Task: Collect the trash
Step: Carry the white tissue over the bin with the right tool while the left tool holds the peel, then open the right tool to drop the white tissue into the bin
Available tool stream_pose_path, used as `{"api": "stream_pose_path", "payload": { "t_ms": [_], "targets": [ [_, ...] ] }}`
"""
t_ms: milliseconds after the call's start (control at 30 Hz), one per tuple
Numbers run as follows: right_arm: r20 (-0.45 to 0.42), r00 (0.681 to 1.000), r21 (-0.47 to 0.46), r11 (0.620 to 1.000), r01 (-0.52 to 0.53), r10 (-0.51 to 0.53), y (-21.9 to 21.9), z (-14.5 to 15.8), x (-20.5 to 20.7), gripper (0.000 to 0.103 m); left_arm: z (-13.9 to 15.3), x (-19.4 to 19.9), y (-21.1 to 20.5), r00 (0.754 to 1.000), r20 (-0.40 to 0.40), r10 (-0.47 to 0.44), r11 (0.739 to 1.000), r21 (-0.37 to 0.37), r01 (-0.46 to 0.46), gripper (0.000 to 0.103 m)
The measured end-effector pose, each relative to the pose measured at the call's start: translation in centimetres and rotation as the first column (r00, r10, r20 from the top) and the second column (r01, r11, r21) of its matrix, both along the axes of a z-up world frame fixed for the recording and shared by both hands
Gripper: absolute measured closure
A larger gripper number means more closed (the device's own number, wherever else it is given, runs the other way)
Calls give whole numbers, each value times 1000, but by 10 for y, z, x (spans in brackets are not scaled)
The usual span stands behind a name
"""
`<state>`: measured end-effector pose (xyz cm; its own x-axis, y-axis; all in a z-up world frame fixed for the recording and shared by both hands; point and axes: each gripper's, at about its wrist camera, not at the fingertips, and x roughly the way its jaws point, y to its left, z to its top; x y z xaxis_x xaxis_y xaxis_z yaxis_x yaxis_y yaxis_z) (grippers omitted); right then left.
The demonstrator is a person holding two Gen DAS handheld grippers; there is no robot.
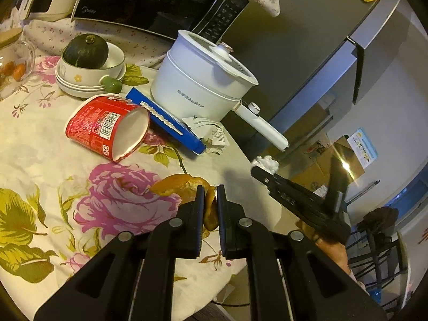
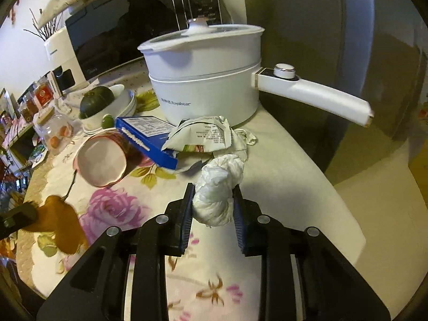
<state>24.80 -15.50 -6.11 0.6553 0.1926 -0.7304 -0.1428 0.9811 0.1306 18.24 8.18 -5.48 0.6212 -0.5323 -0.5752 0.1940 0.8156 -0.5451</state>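
My left gripper (image 1: pixel 210 191) is shut on an orange peel (image 1: pixel 184 184) just above the floral tablecloth (image 1: pixel 40 147); the peel also shows in the right wrist view (image 2: pixel 61 219). My right gripper (image 2: pixel 213 189) is shut on a crumpled white tissue (image 2: pixel 218 187), held over the table's right side; it shows from the left wrist view (image 1: pixel 264 169) with the tissue (image 1: pixel 266 162) at its tip. A crushed red paper cup (image 1: pixel 107 125) lies on its side. A blue box (image 1: pixel 165 121) and a crumpled white wrapper (image 2: pixel 206 133) lie beside it.
A white electric pot (image 2: pixel 206 80) with a long handle (image 2: pixel 315 93) stands behind the trash. Stacked bowls holding a dark green squash (image 1: pixel 85 50), a glass jar (image 1: pixel 13 61) and a black microwave (image 1: pixel 149 0) stand further back. A grey fridge (image 1: pixel 321 40) is right of the table.
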Motion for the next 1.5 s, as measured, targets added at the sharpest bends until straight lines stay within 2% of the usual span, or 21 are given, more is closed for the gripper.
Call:
{"api": "stream_pose_path", "payload": {
  "t_ms": [467, 800, 933, 1000, 1067, 1133, 1267, 1367, 1500],
  "targets": [
    [-43, 985, 25, 986, 166, -165, -42, 14, -104, 77, 12, -48, -33, 996, 40, -81, 997, 1, 82, 93],
    [-109, 954, 9, 959, 284, -281, -79, -2, -170, 76, -3, -81, -71, 984, 4, -177, 984, -15, 177, 93],
    [-164, 931, -14, 944, 329, -327, -93, -16, -186, 71, -12, -91, -88, 977, -14, -213, 977, -7, 213, 93],
    [-176, 921, -29, 937, 348, -347, -98, -21, -194, 65, -16, -94, -95, 974, -22, -226, 974, -4, 226, 93],
    [-181, 914, -31, 931, 365, -364, -103, -24, -199, 53, -20, -97, -104, 970, -32, -240, 971, -1, 240, 93],
    [-183, 908, -28, 925, 378, -377, -107, -25, -204, 47, -23, -99, -110, 967, -40, -250, 968, 2, 251, 93],
    [-156, 894, -28, 907, 421, -420, -117, -23, -215, 23, -27, -102, -123, 961, -55, -270, 963, 3, 271, 93],
    [-159, 881, -11, 893, 450, -446, -125, -23, -219, 15, -29, -103, -130, 957, -64, -282, 959, 4, 283, 93],
    [-141, 845, -7, 854, 521, -516, -144, -23, -228, 12, -30, -102, -144, 949, -76, -305, 952, 5, 306, 93]
  ]
}}
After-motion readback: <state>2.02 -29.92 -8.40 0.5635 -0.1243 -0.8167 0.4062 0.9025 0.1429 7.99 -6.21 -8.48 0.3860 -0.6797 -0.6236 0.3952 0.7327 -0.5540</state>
